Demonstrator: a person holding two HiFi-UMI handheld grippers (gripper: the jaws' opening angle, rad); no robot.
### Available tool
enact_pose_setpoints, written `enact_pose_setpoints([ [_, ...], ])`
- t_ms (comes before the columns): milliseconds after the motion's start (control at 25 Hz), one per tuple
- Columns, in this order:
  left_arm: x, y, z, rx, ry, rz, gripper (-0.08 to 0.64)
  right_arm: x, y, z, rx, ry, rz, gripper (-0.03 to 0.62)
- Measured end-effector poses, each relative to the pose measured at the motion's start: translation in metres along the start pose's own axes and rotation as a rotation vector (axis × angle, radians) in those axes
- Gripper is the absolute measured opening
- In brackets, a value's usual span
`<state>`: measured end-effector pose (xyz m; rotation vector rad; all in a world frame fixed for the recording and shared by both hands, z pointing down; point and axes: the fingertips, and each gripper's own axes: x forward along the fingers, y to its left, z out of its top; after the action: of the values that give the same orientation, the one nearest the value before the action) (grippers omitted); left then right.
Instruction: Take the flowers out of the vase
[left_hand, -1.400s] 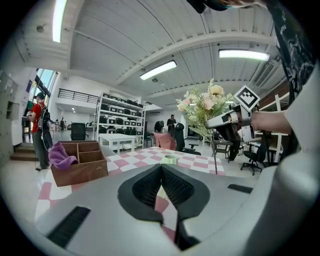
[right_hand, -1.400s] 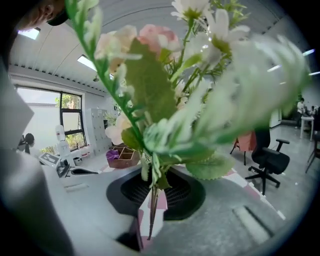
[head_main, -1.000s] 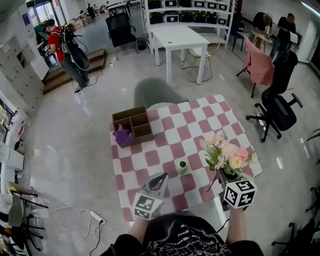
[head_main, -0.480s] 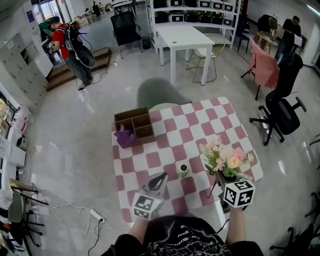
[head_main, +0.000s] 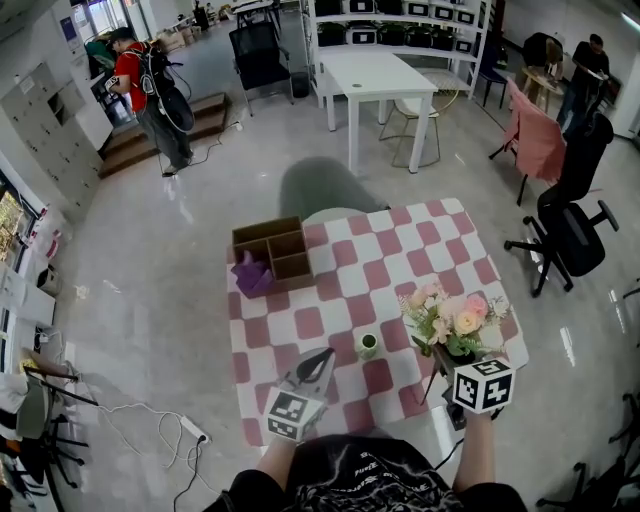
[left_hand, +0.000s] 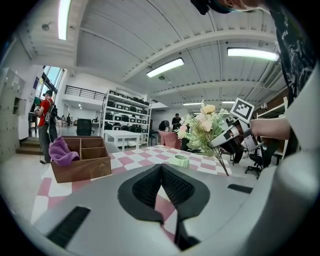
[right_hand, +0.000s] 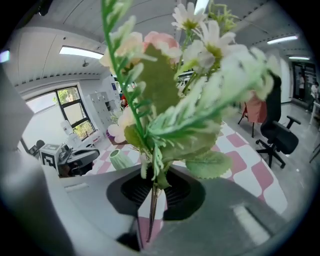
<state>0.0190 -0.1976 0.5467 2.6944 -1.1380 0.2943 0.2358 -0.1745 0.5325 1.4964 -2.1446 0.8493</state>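
Flowers (head_main: 455, 318) sit pinched by their stems in your right gripper (right_hand: 154, 195), seemingly clear of the green vase (head_main: 367, 345); your left gripper (left_hand: 161, 169) keeps jaws together, empty.

Pink/white check table (head_main: 350, 270) under grey left tongs (head_main: 325, 356) & right tongs (head_main: 447, 358), both w/ blk/white markers; pink/cream/yellow flowers (head_main: 452, 318), green-leaved, in right tongs; pale green vase (head_main: 367, 346) betw. tongs; brown box (head_main: 270, 243), purple cloth (head_main: 250, 272) beyond left tongs.
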Motion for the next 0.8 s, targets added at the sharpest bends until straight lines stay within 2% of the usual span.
enact_pose_setpoints([
  [200,0.002,0.000,0.001,0.004,0.001,0.010,0.011,0.000,-0.003,-0.002,-0.033,0.089,0.028,0.048],
  [440,0.004,0.002,-0.001,0.006,0.003,0.013,0.011,0.023,-0.009,-0.023,0.032,0.140,0.060,0.048],
  [800,0.007,0.000,-0.005,0.000,0.020,0.019,0.011,0.052,-0.018,-0.044,0.065,0.168,0.079,0.051],
])
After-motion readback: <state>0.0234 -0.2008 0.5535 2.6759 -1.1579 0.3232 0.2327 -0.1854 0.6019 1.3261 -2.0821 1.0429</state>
